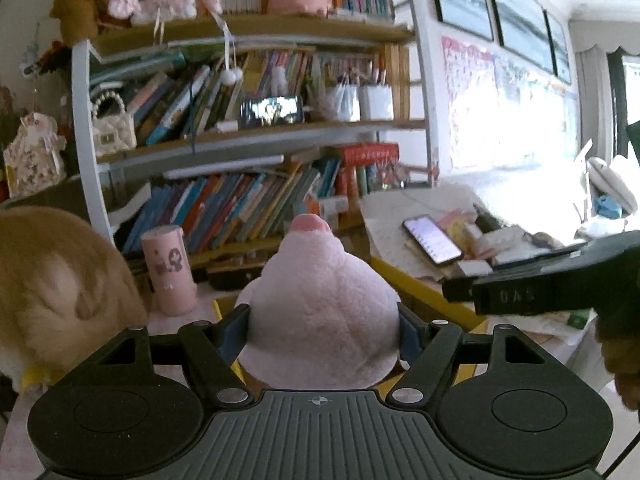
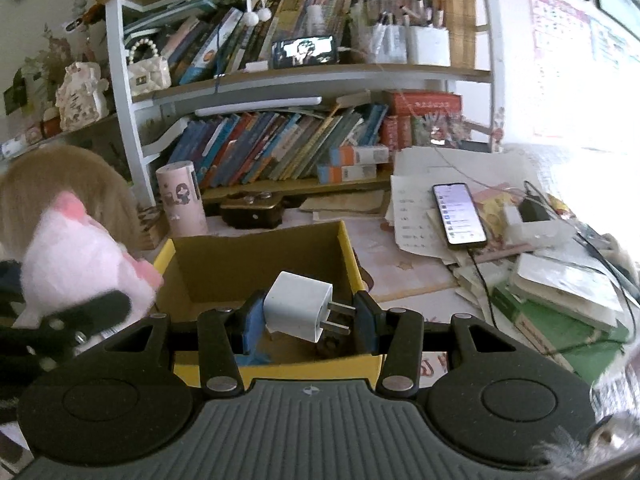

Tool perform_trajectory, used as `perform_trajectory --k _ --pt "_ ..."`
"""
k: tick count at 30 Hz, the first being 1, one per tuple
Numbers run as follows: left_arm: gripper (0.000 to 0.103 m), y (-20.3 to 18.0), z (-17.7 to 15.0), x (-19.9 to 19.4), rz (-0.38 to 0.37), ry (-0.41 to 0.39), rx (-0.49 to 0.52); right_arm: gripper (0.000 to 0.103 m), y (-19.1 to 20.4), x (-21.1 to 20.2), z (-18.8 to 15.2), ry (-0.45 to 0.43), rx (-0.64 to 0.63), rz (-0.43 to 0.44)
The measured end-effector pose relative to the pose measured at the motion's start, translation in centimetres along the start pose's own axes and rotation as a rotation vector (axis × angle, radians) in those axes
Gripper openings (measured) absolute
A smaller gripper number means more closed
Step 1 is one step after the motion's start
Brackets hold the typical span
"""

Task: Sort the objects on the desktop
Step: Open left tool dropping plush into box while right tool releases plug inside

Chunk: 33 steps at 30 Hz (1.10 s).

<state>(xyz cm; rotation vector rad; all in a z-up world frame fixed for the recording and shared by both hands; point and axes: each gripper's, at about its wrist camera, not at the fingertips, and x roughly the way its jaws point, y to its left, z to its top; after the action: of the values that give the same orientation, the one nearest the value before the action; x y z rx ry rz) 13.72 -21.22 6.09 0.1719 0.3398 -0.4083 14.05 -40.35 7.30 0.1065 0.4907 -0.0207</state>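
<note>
My left gripper (image 1: pixel 323 330) is shut on a pink plush toy (image 1: pixel 320 304), whose fluffy body fills the gap between the jaws and hides the desk ahead. The same plush toy (image 2: pixel 80 264) shows at the left of the right wrist view, with the left gripper's black fingers (image 2: pixel 104 304) under it. My right gripper (image 2: pixel 308 322) is shut on a white plug adapter (image 2: pixel 298 306), prongs pointing right. It hangs over the near edge of an open yellow cardboard box (image 2: pixel 346 240). In the left wrist view the right gripper's black body (image 1: pixel 540 280) crosses the right side.
A pink cylinder (image 2: pixel 180 200) stands behind the box's left corner, a dark case (image 2: pixel 250 208) behind its middle. A lit phone (image 2: pixel 458 212) lies on stacked papers and books at the right. A large tan plush (image 1: pixel 52 280) sits left; a bookshelf (image 2: pixel 280 76) lines the back.
</note>
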Motion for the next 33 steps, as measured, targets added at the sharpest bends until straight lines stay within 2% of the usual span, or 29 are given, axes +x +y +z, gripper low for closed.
perform_trajectory --k 8,21,27,33 --pt "0.075 -0.4 -0.5 4.9 0.01 0.131 -0.03 0.044 -0.9 4.6 1.7 0.092 -0.047 0.107" --pt "0.077 -0.2 -0.9 9.6 -0.007 0.263 -0.072 0.044 -0.6 13.1 3.6 0.248 -0.14 0.22" --pt "0.08 -0.3 -1.4 10.5 0.003 0.291 -0.044 0.044 0.4 15.7 3.4 0.303 -0.232 0.236" --pt "0.086 -0.9 -1.1 10.4 0.018 0.264 0.007 0.044 1.3 17.4 3.5 0.349 -0.297 0.265"
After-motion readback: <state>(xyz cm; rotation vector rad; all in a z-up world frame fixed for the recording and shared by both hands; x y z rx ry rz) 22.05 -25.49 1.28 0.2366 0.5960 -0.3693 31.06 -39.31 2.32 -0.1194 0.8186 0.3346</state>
